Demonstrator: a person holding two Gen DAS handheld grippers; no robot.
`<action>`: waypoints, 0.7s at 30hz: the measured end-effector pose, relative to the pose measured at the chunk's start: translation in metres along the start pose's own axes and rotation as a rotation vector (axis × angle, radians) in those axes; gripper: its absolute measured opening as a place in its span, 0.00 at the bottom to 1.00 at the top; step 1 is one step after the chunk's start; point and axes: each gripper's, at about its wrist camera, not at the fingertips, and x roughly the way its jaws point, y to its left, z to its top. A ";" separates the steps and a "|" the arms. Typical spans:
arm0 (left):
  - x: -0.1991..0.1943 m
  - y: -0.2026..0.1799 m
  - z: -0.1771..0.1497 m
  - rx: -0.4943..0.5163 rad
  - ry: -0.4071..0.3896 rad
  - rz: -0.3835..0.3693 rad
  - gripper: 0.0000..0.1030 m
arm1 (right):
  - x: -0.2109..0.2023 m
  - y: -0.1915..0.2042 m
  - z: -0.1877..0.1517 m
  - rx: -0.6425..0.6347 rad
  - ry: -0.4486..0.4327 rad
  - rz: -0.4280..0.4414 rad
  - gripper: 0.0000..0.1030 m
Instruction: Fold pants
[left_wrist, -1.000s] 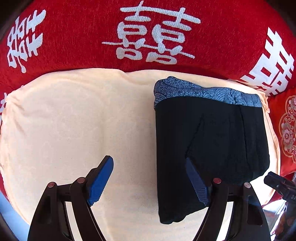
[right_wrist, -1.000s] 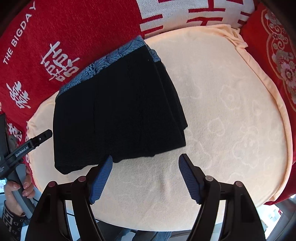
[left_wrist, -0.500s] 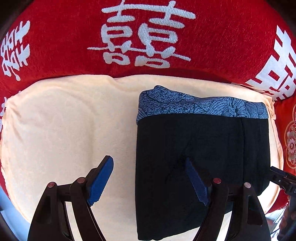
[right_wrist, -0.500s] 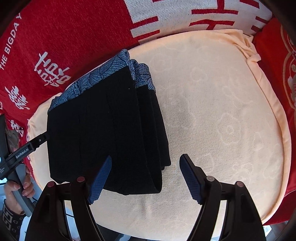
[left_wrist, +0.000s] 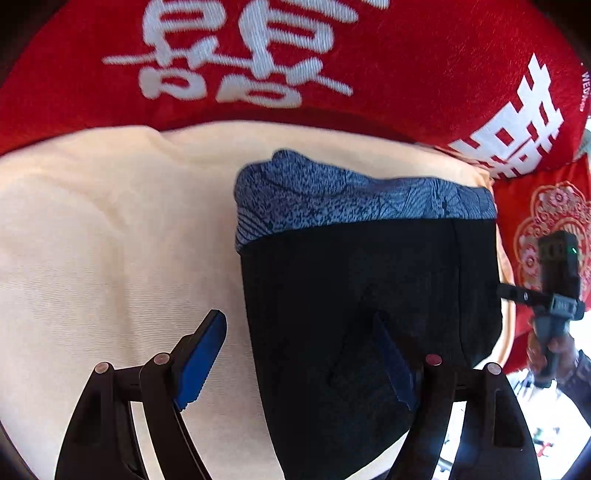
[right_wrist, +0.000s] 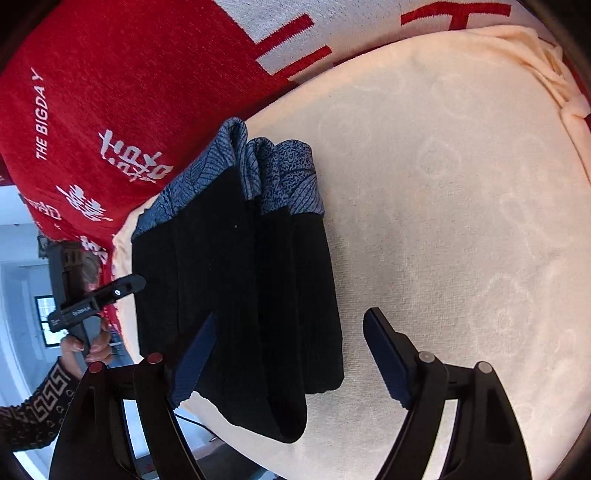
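Black pants (left_wrist: 369, 277) with a blue patterned waistband (left_wrist: 351, 199) lie folded into a thick stack on a cream cushion (left_wrist: 110, 240). My left gripper (left_wrist: 299, 319) is open and hovers over the stack's left edge, one pad over the cushion and one over the black cloth. In the right wrist view the pants (right_wrist: 229, 277) show their layered side. My right gripper (right_wrist: 291, 315) straddles that near right edge; its jaws are opening and no pad presses on the cloth. Each wrist view also shows the other gripper, held in a hand beside the pants.
A red cover with white characters (left_wrist: 406, 74) rises behind the cushion. A red embroidered pillow (left_wrist: 546, 206) lies to its right. The cushion (right_wrist: 461, 221) spreads wide and bare right of the pants. A patterned sleeve (right_wrist: 33, 410) and room floor show at lower left.
Both grippers have come down closer to the pants. The right one slid left until its fingers straddle the stack's edge, and its jaws spread slightly. The pants have not moved.
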 end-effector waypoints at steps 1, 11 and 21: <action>0.003 0.002 0.000 0.000 0.008 -0.019 0.79 | 0.003 -0.004 0.003 0.005 0.009 0.041 0.81; 0.035 0.000 0.006 -0.026 0.012 -0.154 0.92 | 0.035 -0.018 0.018 -0.025 0.090 0.256 0.82; 0.030 -0.016 0.003 -0.071 -0.050 -0.095 0.82 | 0.047 -0.010 0.028 0.065 0.090 0.235 0.72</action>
